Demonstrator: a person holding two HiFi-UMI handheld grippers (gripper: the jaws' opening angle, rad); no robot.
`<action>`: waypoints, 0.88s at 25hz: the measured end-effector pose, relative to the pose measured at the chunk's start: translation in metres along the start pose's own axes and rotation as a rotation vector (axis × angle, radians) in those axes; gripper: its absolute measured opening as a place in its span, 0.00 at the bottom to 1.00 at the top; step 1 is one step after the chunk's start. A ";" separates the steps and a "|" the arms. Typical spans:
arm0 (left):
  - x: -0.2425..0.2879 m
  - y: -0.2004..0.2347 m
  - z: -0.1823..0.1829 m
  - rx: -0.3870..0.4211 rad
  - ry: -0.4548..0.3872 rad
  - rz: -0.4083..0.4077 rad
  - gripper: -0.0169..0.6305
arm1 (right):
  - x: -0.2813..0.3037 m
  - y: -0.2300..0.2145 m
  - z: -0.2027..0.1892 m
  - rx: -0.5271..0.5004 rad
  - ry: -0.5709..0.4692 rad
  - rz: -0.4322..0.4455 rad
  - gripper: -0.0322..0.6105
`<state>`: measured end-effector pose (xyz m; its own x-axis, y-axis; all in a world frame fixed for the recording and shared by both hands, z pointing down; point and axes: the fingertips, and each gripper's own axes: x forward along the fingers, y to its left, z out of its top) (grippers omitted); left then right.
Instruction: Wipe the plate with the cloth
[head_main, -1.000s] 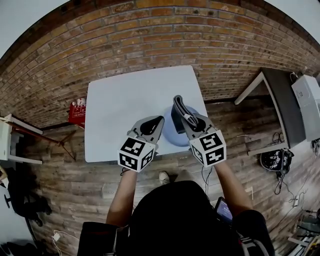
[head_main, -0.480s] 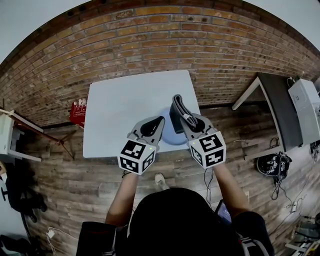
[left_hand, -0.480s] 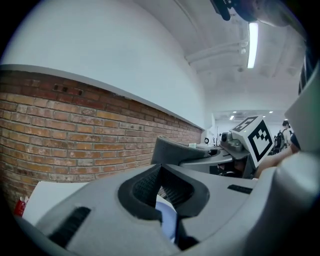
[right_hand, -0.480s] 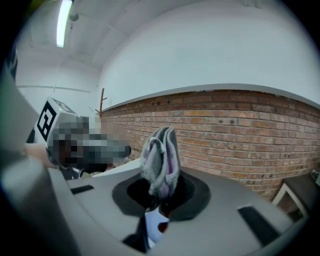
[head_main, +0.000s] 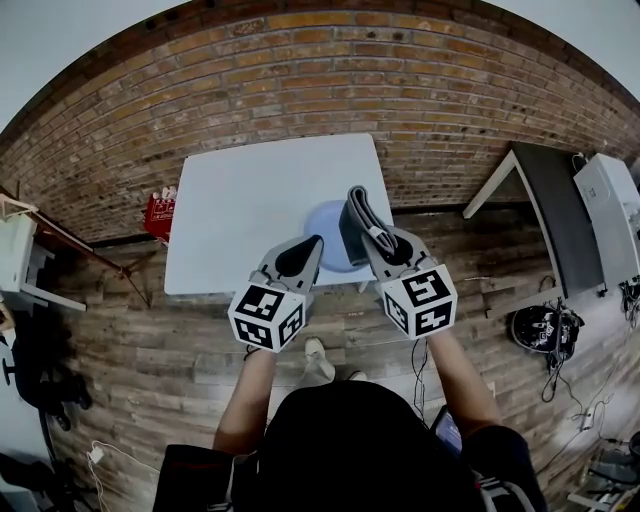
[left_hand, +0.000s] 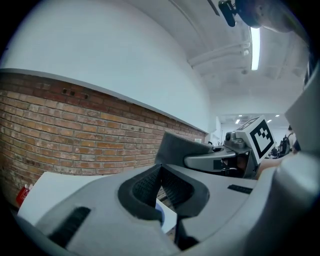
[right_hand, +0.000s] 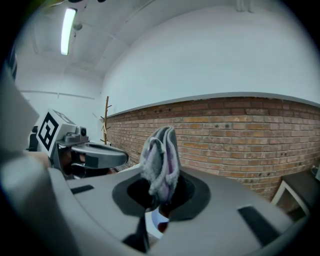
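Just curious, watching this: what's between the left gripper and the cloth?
In the head view, only the pale blue plate on the white table shows between the left gripper and the cloth.

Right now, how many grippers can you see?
2. The left gripper is shut and empty, by the blue plate's left edge. The right gripper is shut on the grey cloth, held over the plate. None seem hidden.

Head view down over table (head_main: 250, 210), gripper views close, sharing brick wall (right_hand: 240, 130)
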<state>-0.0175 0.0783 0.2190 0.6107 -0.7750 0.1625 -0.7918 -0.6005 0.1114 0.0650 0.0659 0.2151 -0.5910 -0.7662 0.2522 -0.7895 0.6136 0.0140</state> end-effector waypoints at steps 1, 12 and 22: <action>-0.003 -0.005 0.000 0.001 -0.002 0.003 0.05 | -0.005 0.002 0.000 0.000 -0.004 0.002 0.13; -0.025 -0.044 -0.001 0.019 -0.033 0.043 0.05 | -0.050 0.012 -0.008 -0.006 -0.023 0.026 0.13; -0.030 -0.058 -0.006 0.032 -0.048 0.064 0.05 | -0.063 0.013 -0.015 -0.004 -0.045 0.039 0.13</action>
<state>0.0105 0.1376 0.2131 0.5590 -0.8202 0.1214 -0.8291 -0.5546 0.0708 0.0943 0.1254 0.2134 -0.6281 -0.7497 0.2085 -0.7654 0.6436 0.0086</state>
